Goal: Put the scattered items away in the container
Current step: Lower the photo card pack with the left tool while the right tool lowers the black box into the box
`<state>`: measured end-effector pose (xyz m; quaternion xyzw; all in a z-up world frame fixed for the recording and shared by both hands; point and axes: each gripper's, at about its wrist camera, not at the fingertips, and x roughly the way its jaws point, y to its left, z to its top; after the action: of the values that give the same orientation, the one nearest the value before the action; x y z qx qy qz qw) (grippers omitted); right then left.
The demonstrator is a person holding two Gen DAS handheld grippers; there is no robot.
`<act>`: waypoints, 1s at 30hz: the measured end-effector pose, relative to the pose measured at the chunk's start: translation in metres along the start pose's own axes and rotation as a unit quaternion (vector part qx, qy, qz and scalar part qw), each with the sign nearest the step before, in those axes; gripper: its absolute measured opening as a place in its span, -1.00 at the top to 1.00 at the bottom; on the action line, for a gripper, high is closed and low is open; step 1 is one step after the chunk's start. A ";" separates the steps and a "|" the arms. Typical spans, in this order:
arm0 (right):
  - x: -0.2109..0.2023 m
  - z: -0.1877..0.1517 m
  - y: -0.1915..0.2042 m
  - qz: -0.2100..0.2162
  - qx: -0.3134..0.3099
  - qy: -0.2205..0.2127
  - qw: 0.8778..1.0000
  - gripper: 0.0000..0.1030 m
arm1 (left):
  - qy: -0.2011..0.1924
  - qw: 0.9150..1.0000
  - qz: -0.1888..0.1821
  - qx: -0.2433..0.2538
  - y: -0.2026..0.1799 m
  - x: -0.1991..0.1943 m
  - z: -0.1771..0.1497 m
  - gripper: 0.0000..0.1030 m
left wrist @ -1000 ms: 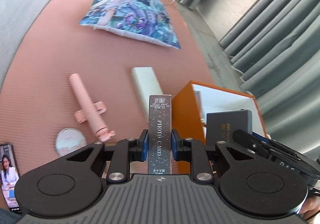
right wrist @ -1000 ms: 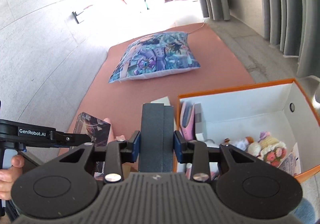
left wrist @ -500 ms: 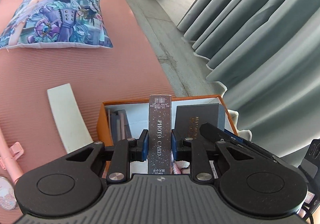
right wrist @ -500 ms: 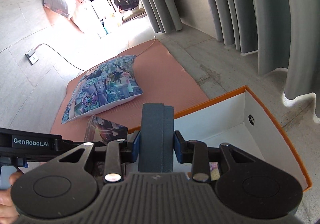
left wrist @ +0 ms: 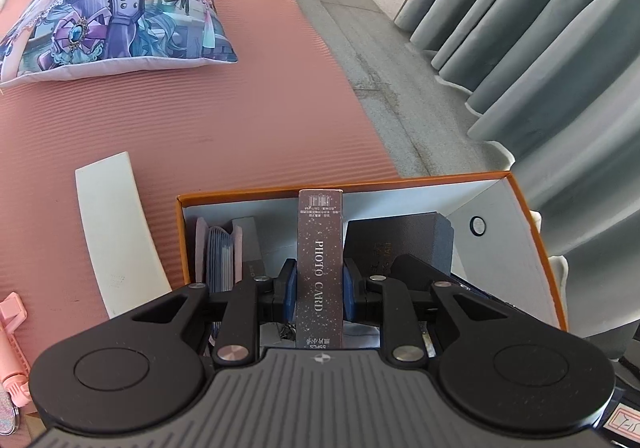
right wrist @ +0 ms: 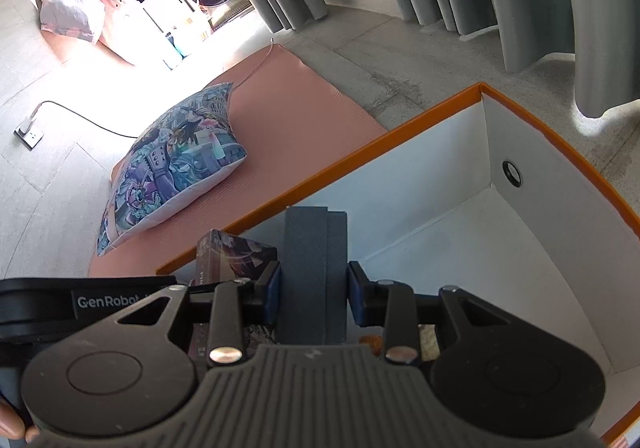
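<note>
My left gripper (left wrist: 319, 290) is shut on a dark sparkly photo card box (left wrist: 320, 248) and holds it over the orange box (left wrist: 536, 248) with white inside walls. My right gripper (right wrist: 314, 298) is shut on a dark grey box (right wrist: 314, 272) and holds it over the same orange box (right wrist: 560, 143), beside the photo card box (right wrist: 232, 256). The grey box also shows in the left wrist view (left wrist: 400, 244). Pink and grey card holders (left wrist: 224, 252) stand inside at the left wall.
The orange box sits on a pink mat (left wrist: 200, 119). On the mat lie a white flat box (left wrist: 116, 232), a pink selfie stick (left wrist: 10, 344) and a printed pillow (left wrist: 116, 11). Grey curtains (left wrist: 540, 27) hang to the right.
Both grippers have moved right from above the mat to above the orange box, each still holding its box. They now hang lower, close over the box's inside.
</note>
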<state>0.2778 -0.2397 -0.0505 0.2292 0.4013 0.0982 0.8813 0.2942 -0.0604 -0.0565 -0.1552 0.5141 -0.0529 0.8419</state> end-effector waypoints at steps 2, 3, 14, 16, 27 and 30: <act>0.006 0.000 -0.005 0.008 0.015 0.010 1.000 0.28 | 0.008 1.000 0.011 -0.008 0.001 0.004 0.002 0.51; 0.008 0.001 -0.006 0.012 0.019 0.014 1.000 0.28 | 0.012 1.000 0.018 -0.012 0.001 0.005 0.002 0.51; 0.020 -0.001 -0.008 0.024 0.030 0.030 0.999 0.28 | 0.016 0.997 0.047 -0.052 0.002 0.014 0.007 0.49; 0.020 -0.001 -0.007 0.024 0.030 0.028 0.999 0.28 | 0.012 0.998 0.045 -0.053 0.002 0.013 0.007 0.49; 0.020 -0.001 -0.006 0.021 0.027 0.025 0.999 0.28 | 0.025 0.998 0.040 -0.034 -0.002 -0.001 0.009 0.47; 0.021 -0.001 -0.005 0.020 0.024 0.026 0.999 0.28 | 0.030 0.998 0.041 -0.023 -0.005 -0.001 0.007 0.52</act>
<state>0.2904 -0.2368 -0.0674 0.2554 0.4214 0.1124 0.8629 0.2999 -0.0631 -0.0508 -0.1515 0.5458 -0.0113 0.8240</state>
